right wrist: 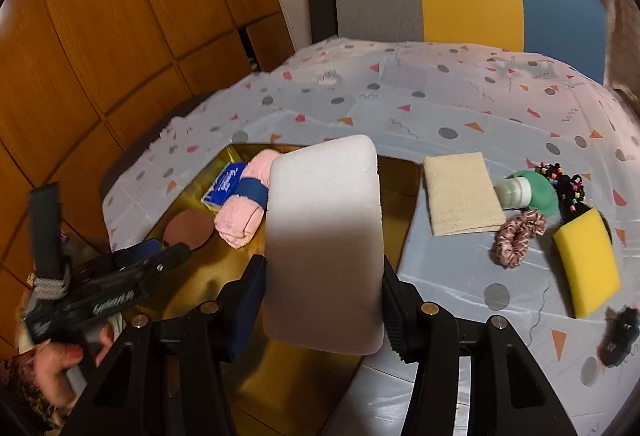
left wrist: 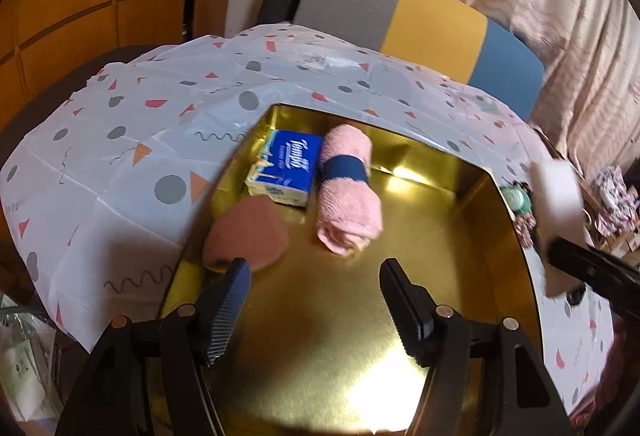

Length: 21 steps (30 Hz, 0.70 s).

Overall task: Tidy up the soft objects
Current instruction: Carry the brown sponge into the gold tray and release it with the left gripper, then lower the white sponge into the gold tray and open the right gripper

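Three soft things were already in the gold tray (left wrist: 496,204): a blue tissue pack (left wrist: 284,166), a rolled pink towel (left wrist: 348,192) and a brown round puff (left wrist: 246,238), all lying close together at the tray's far left end. The right tongs (right wrist: 324,276) were pinching a big white sponge (right wrist: 324,236) just above the tray, so it looked next to go in, while the left tongs (left wrist: 316,284) hung spread wide and held nothing over the tray's floor. Left on the surface (right wrist: 440,108), beside the tray, were a cream cloth (right wrist: 460,194), a pink scrunchie (right wrist: 520,236), a yellow sponge (right wrist: 588,260), a green and white thing (right wrist: 532,192) and beaded hair ties (right wrist: 568,188), so I thought the job was less than half done.
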{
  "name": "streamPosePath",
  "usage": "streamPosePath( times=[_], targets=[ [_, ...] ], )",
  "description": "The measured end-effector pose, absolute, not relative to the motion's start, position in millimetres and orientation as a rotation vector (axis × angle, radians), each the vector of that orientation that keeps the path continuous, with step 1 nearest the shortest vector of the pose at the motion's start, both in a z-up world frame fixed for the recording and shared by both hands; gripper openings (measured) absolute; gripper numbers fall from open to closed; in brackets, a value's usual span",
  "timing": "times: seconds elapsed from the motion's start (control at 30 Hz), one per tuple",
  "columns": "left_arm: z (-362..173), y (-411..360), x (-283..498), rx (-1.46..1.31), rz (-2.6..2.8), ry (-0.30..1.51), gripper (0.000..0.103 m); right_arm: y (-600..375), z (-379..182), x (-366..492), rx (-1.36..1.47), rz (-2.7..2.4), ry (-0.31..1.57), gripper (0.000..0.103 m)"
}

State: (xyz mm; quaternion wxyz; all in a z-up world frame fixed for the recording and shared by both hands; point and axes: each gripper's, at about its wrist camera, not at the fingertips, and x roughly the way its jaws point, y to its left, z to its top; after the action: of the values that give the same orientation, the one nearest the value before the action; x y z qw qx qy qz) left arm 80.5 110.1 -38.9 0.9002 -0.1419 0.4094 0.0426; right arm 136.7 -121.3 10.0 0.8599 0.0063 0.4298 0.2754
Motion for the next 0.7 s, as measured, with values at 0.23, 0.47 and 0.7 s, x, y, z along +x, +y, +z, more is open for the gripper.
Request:
streamPosePath(
  times=[0.23,0.47,0.7],
  targets=[
    [-44,105,74,-0.307,0.072,0.872,0.068,-94,-3,150,0.012,0.571,0.982,0.054],
    [-43,106,73,-0.314,0.08,0.879,0.068,-73,-16,169,0.006,0.518,1.06,0.055],
    [-45,104,74,-0.293,0.088,0.9,0.068,-60,-31,188,0.027,0.474,1.105,0.056]
  ],
)
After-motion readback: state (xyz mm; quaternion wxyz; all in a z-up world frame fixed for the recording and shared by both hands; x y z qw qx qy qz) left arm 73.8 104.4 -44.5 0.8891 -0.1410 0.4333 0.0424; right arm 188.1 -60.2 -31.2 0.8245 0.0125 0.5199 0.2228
